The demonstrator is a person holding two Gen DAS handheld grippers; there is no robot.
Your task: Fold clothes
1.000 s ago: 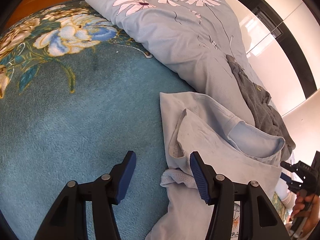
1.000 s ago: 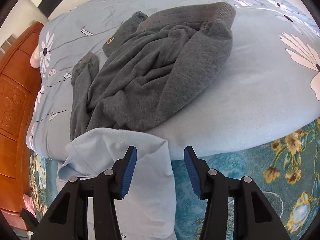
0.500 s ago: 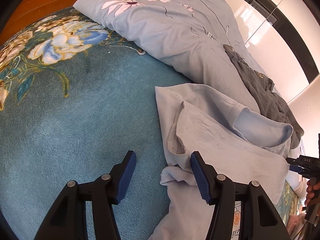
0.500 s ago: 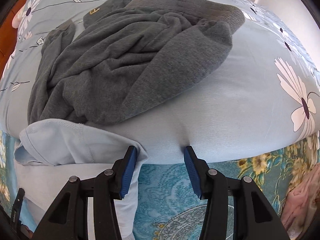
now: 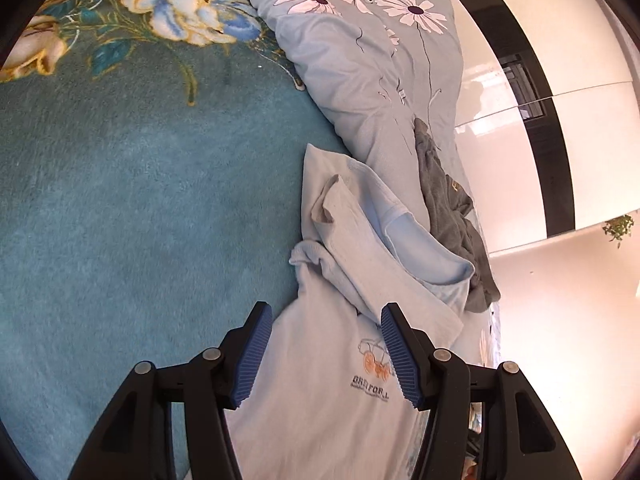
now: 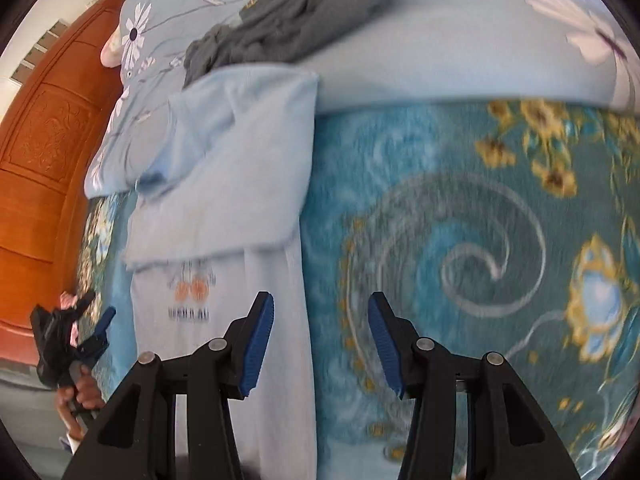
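Note:
A light blue T-shirt (image 5: pixel 320 392) with an orange print lies flat on the teal floral blanket (image 5: pixel 120 208), its top part folded down over the chest. My left gripper (image 5: pixel 326 354) is open and empty just above the shirt's body. The shirt also shows in the right wrist view (image 6: pixel 224 208). My right gripper (image 6: pixel 320 340) is open and empty over the shirt's right edge and the blanket. The left gripper (image 6: pixel 96 332) shows there at the far left, in a hand.
A pale blue duvet with white daisies (image 5: pixel 360 64) lies bunched beyond the shirt, with a dark grey sweater (image 6: pixel 288 20) heaped on it. A wooden headboard (image 6: pixel 44 152) stands at the left of the right wrist view. A white wall (image 5: pixel 560 280) rises past the bed.
Both grippers have pulled back from the shirt's top toward its lower body. The folded-down top part now lies over the chest, and the orange print has come into view.

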